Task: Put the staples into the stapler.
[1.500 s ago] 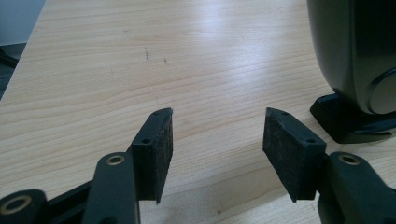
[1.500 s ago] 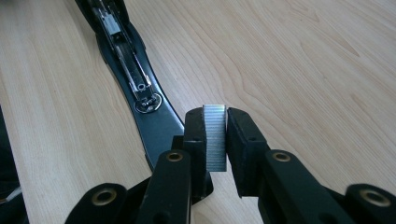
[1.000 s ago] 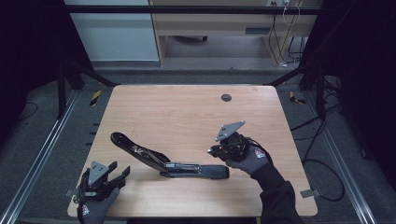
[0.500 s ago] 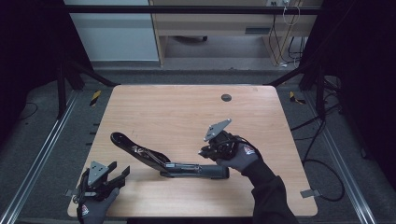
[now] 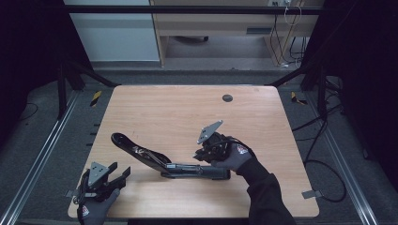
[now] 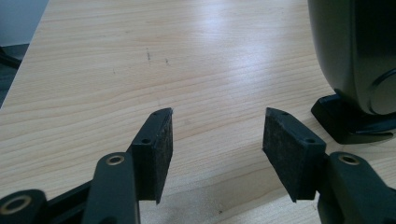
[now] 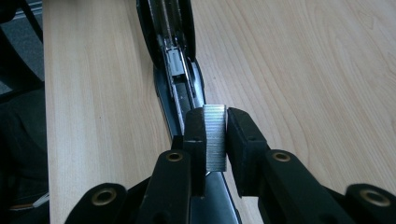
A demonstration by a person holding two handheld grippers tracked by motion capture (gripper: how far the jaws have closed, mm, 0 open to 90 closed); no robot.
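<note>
A black stapler (image 5: 159,161) lies swung open on the wooden table (image 5: 187,108), its lid reaching toward the left and its base under my right gripper (image 5: 202,154). In the right gripper view my right gripper (image 7: 215,122) is shut on a silver strip of staples (image 7: 215,137), held just above the near end of the stapler's open magazine channel (image 7: 175,60). My left gripper (image 5: 119,169) rests near the table's front left corner. Its jaws stand open with nothing between them (image 6: 217,140), and the stapler's lid end (image 6: 355,56) rises at the right of that view.
A small dark round grommet (image 5: 227,98) sits in the table toward the back. Bare wood stretches behind the stapler. The table's left edge (image 6: 28,56) runs close beside my left gripper. Metal rails and cables line the floor on both sides.
My right gripper has moved left and slightly down with the staple strip, coming over the stapler's base. My left gripper has stayed where it was.
</note>
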